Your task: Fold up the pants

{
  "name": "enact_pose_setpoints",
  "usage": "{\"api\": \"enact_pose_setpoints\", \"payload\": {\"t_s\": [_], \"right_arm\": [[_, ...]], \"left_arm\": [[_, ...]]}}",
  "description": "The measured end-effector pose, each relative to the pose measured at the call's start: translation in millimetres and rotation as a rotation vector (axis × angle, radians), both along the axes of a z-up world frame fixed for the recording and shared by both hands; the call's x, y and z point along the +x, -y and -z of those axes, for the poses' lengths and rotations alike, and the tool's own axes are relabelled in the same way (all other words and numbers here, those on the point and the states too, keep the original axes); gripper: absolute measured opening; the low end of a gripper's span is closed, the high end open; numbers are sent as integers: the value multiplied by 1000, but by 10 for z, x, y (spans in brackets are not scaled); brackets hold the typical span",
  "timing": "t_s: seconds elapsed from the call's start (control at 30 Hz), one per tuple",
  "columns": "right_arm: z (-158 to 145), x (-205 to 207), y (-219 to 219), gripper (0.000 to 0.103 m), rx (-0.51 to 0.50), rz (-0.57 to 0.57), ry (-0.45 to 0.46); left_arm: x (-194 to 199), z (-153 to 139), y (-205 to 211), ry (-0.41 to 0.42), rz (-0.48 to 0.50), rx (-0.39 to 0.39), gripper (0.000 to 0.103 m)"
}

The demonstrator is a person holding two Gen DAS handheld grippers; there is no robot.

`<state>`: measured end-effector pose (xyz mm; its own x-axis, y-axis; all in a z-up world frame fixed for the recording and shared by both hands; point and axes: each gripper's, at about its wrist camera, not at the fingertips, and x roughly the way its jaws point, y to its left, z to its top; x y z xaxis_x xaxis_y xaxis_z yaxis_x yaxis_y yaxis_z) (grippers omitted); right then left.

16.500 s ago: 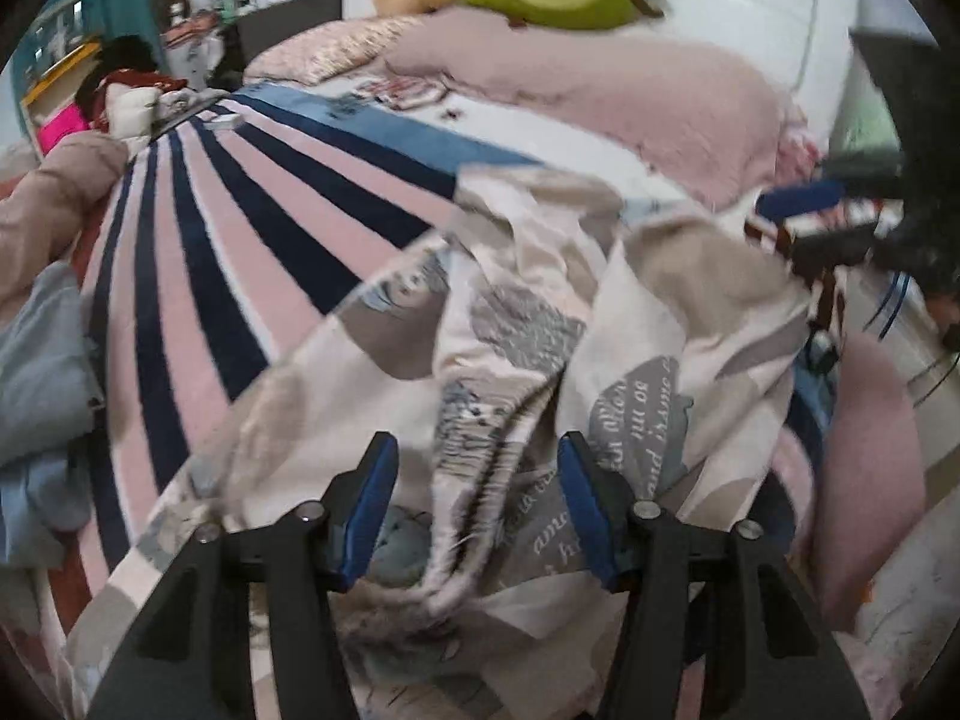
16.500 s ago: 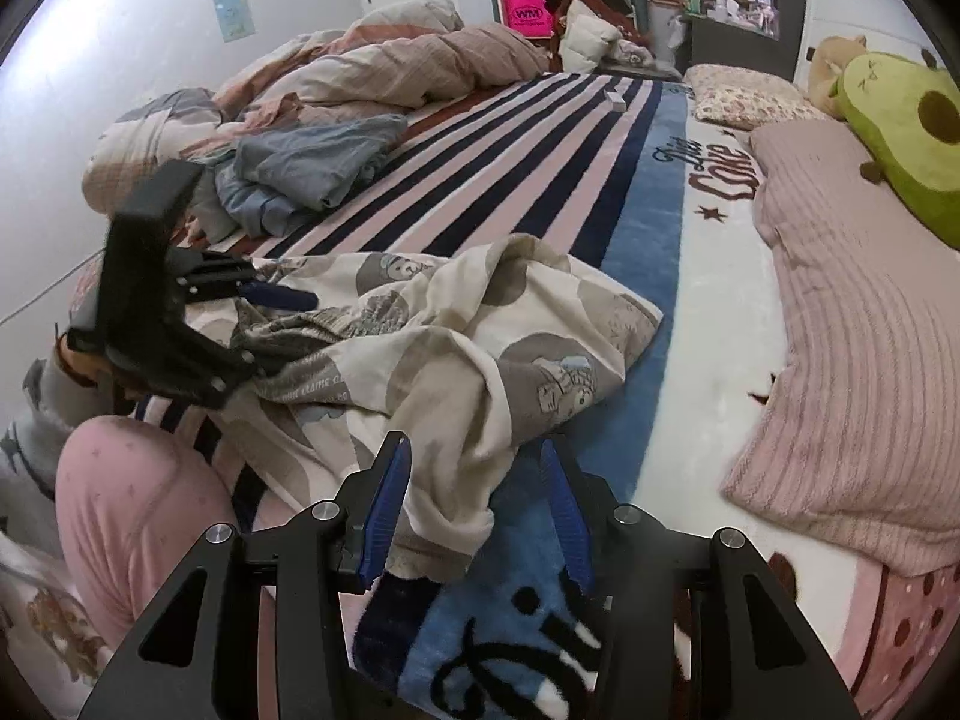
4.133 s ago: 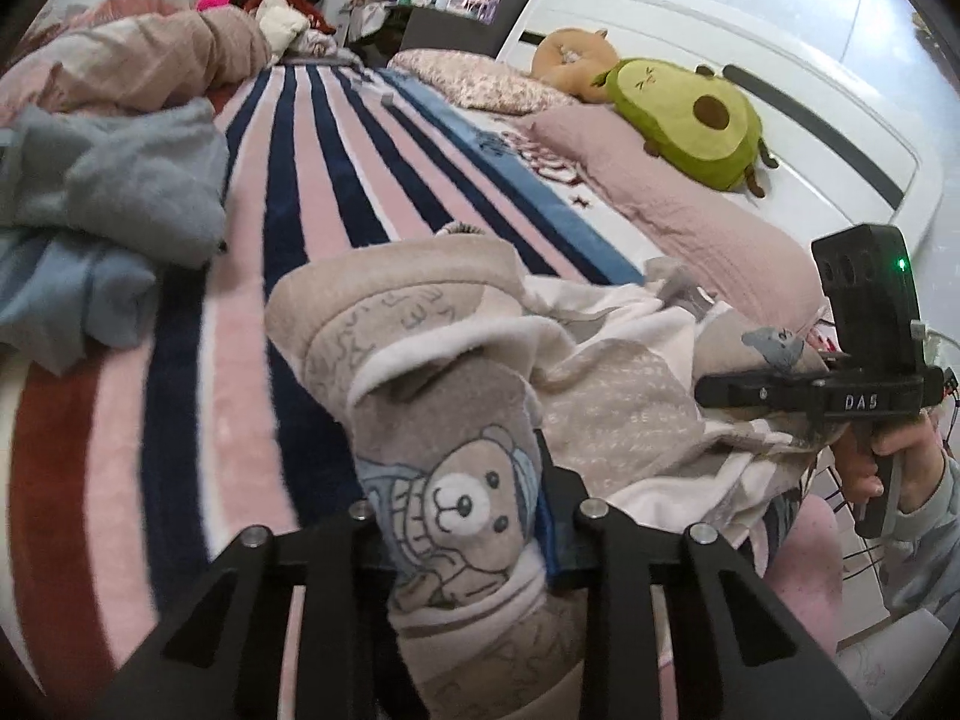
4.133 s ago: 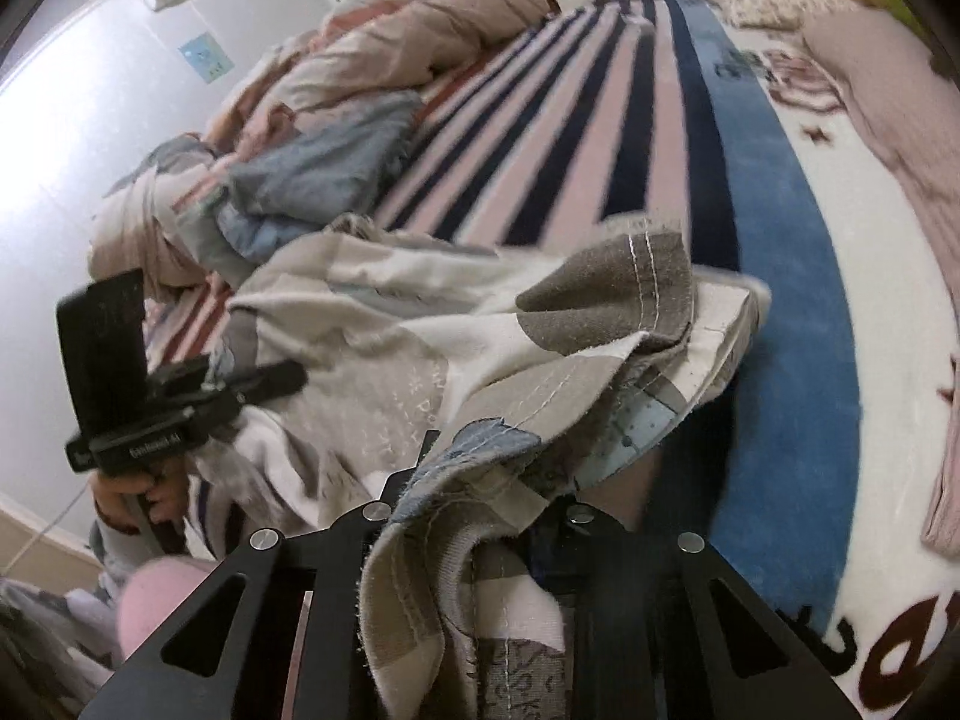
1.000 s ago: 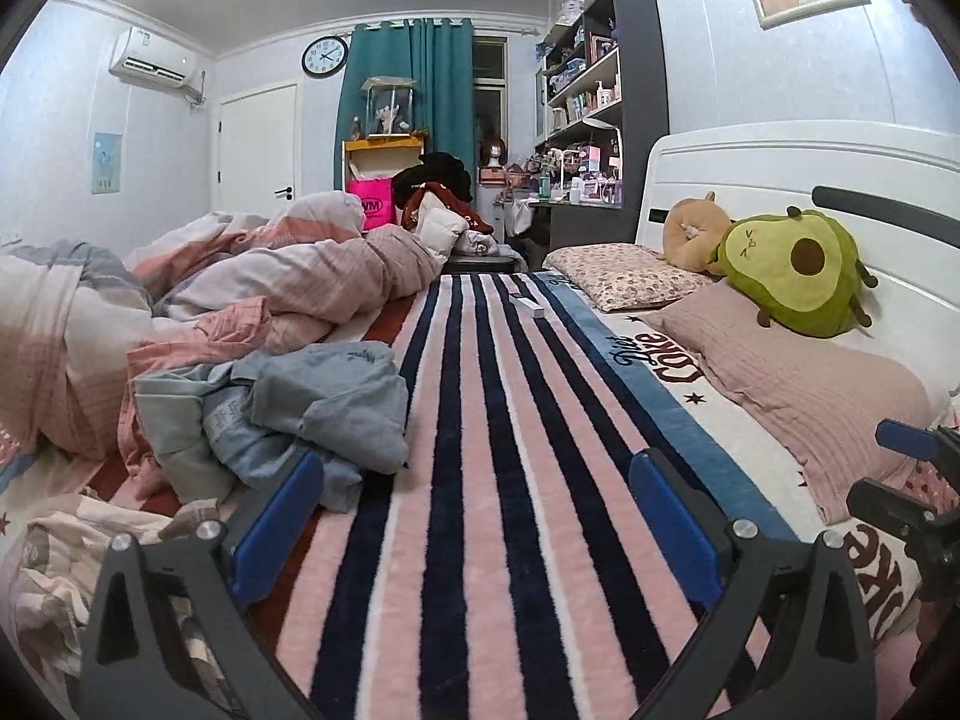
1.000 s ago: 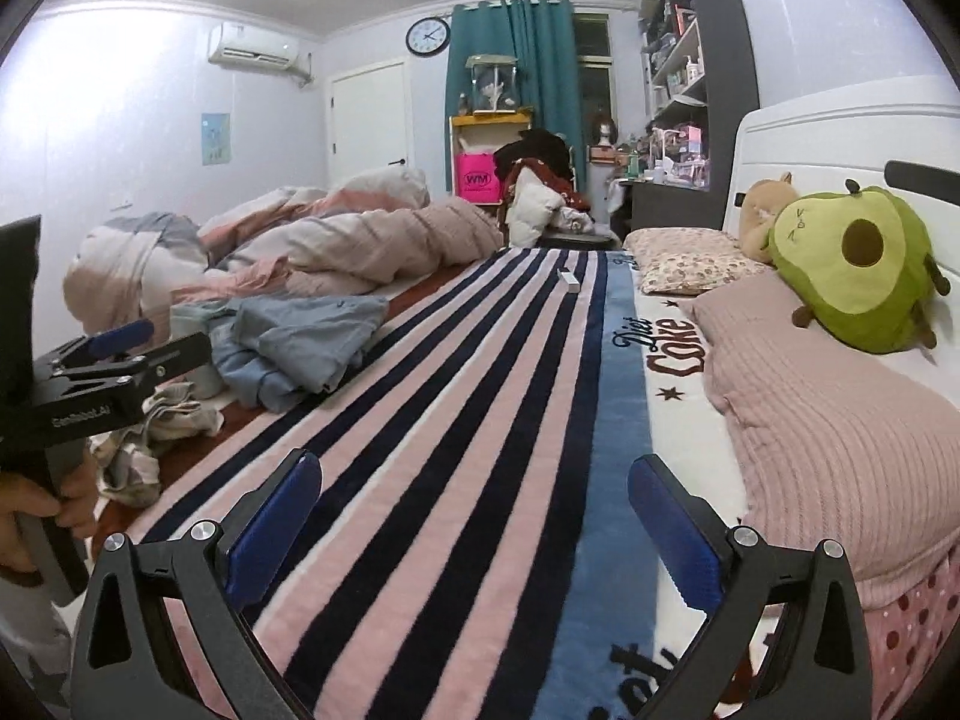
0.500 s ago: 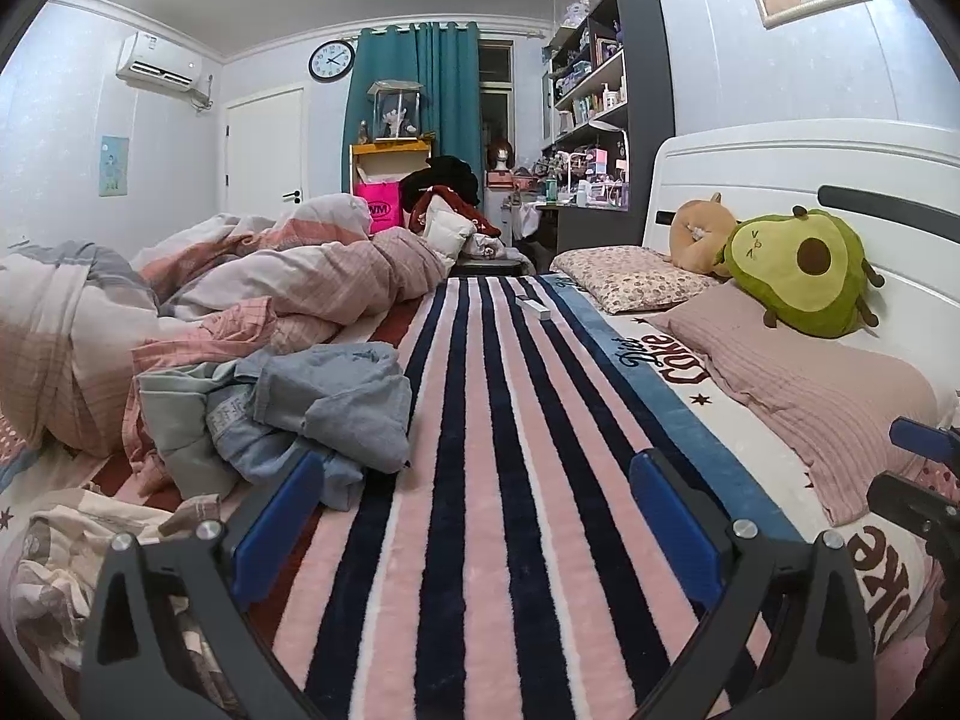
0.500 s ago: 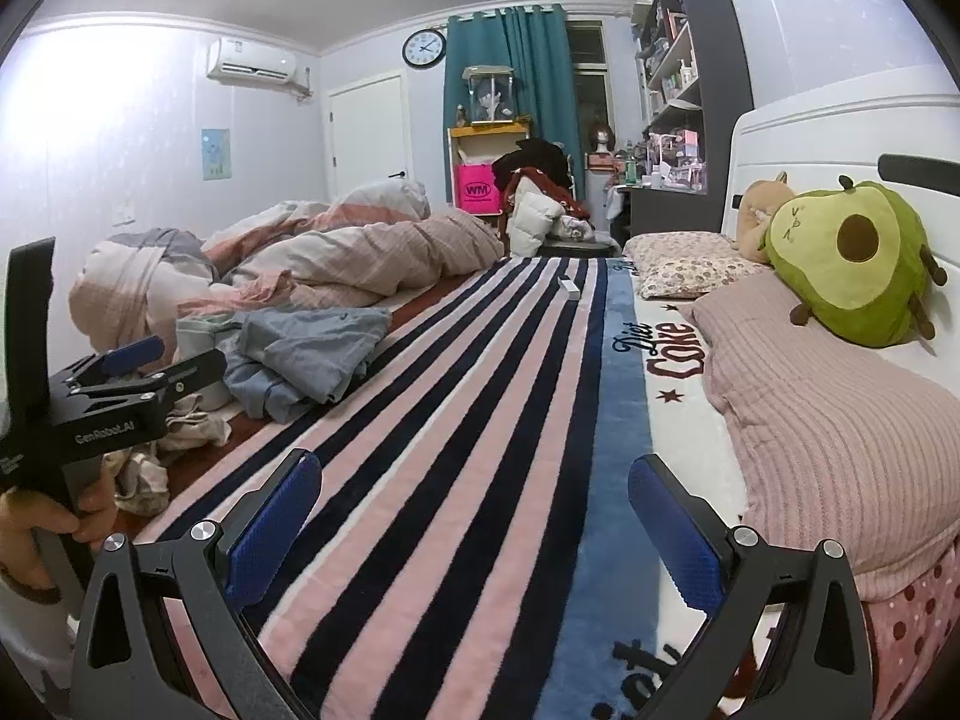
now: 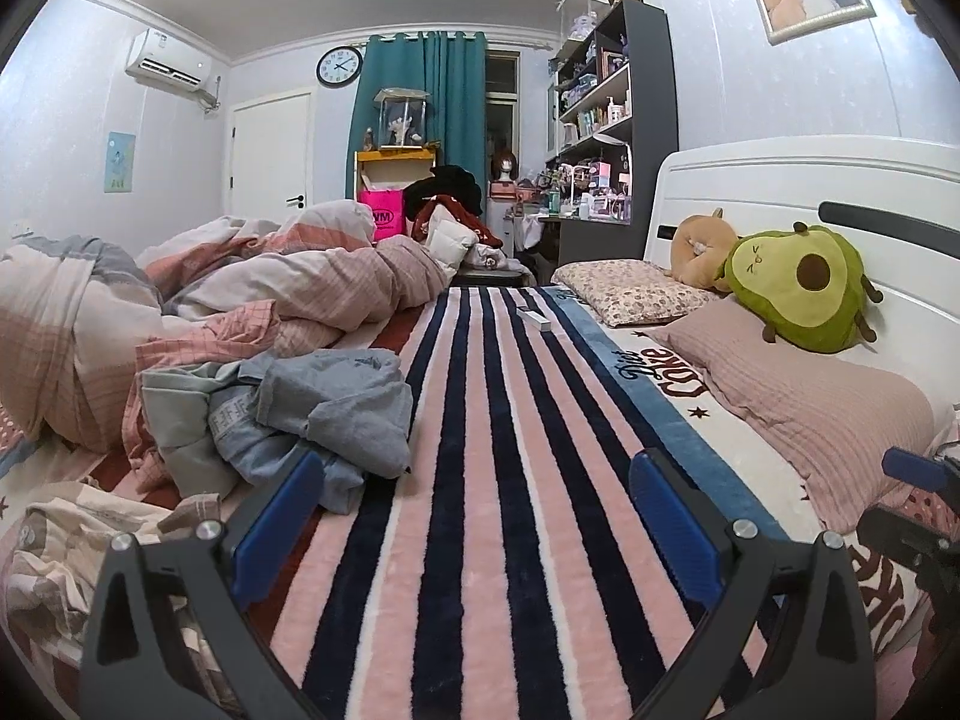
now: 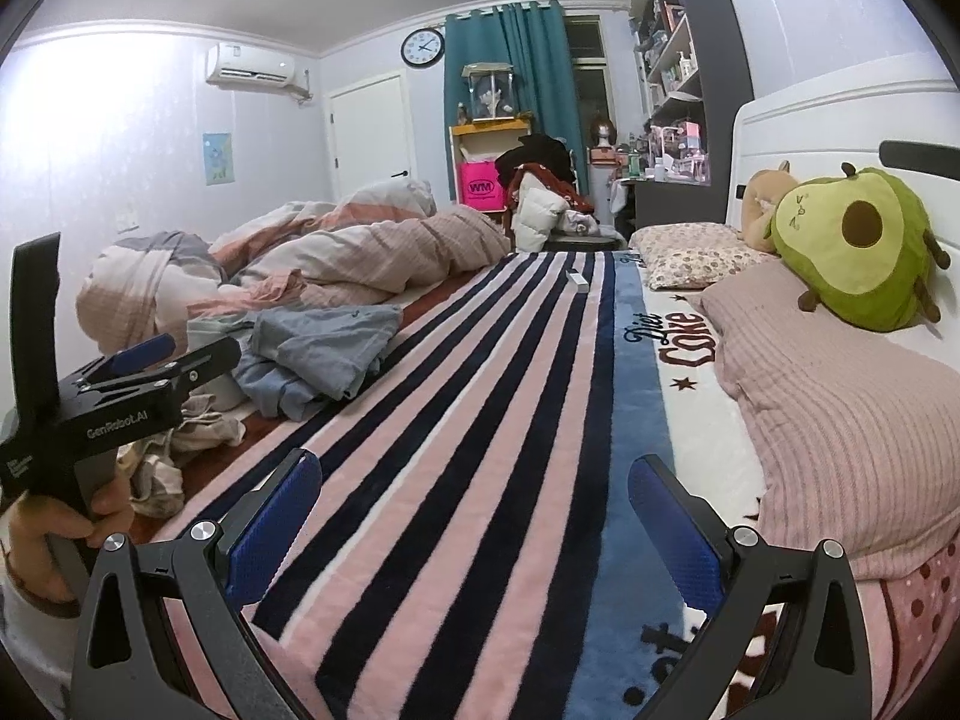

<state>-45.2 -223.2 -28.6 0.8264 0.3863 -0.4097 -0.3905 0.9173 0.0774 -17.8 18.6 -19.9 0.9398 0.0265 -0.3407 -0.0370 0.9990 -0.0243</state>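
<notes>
Holding both claws spread wide, empty: your left gripper (image 9: 474, 516), right gripper (image 10: 474, 510) above striped blanket (image 9: 480, 420). Pants (image 9: 66, 540) crumpled at blanket's left edge, beside blue clothes pile (image 9: 312, 402), under your left gripper.

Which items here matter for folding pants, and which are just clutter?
Job:
- bear-print pants, bunched at the bed's left edge
- left gripper, open
- right gripper, open

Lying about:
- blue-grey clothes
- duvet
- avocado plush
- pink pillow
- striped blanket
</notes>
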Motion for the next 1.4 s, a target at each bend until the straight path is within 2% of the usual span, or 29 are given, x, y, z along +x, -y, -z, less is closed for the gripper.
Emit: {"api": "enact_pose_setpoints", "payload": {"t_s": [0.53, 1.4], "right_arm": [[-6, -28, -51, 102, 7, 17, 9], [-45, -2, -35, 102, 14, 16, 12]], "left_arm": [[1, 27, -18, -2, -7, -50, 101], [-3, 42, -15, -4, -12, -37, 101]]}}
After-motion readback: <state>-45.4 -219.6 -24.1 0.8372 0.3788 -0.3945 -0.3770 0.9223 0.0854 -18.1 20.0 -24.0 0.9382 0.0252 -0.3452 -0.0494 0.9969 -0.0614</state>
